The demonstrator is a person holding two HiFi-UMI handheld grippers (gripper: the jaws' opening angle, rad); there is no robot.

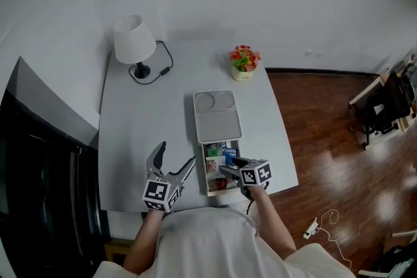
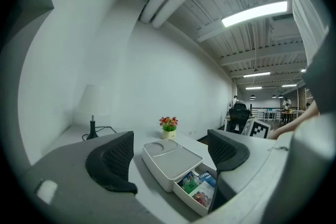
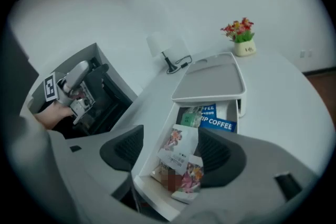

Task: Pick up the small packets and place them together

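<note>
- In the head view the right gripper point(image 1: 228, 165) covers part of the drawer point(image 1: 209, 191) and its packets point(image 1: 214, 165).
- In the right gripper view the far ends of the blue packet point(image 3: 216, 124) and green packet point(image 3: 190, 117) lie hidden under the box point(image 3: 210, 81).
- In the left gripper view the lamp point(image 2: 92, 107) fades into the wall point(image 2: 157, 71).

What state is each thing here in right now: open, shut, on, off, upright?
white box: standing level.
drawer: pulled out, packets inside.
packets: lying loose in the drawer.
lamp: upright, looks unlit.
flower pot: upright.
left gripper: open, empty.
right gripper: open over the drawer, a packet between its jaws, not pinched.
</note>
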